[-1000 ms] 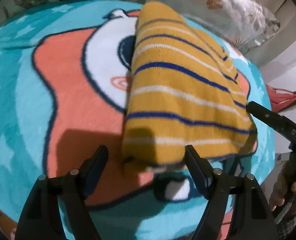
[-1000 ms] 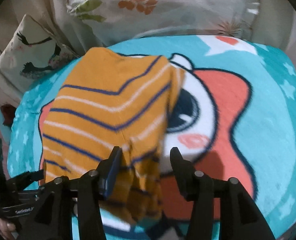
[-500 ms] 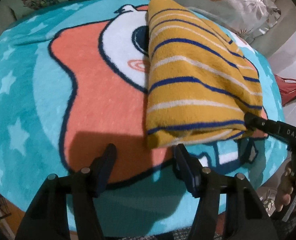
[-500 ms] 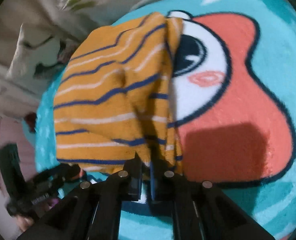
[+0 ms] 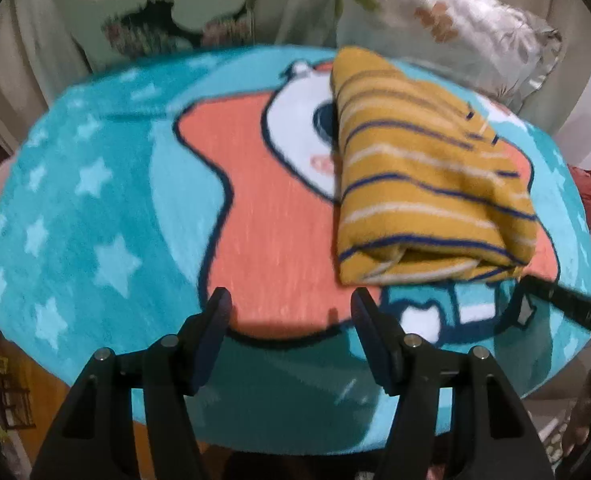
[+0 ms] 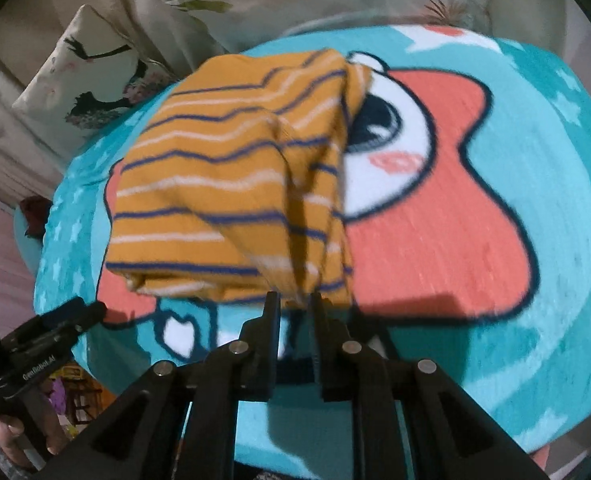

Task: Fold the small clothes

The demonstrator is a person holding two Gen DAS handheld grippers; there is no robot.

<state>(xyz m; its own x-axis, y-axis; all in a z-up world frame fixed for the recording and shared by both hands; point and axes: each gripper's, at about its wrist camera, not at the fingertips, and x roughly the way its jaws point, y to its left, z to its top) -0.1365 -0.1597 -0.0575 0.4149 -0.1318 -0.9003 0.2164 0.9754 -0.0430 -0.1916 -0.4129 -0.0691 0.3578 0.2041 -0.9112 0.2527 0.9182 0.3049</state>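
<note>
Knit striped garment [image 6: 231, 184] folded, on plush blanket [image 6: 535, 208]

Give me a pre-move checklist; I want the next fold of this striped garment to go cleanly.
1. Striped garment lies folded on the blanket: ok.
2. Left tool clear of cloth; jaws just been closing, nothing between them: ok.
3. Right tool gripping; jaws just been opening, cloth edge between its tips: cannot tell.
4. Top layer flat: not ok, a ridge runs toward the right tool.
</note>
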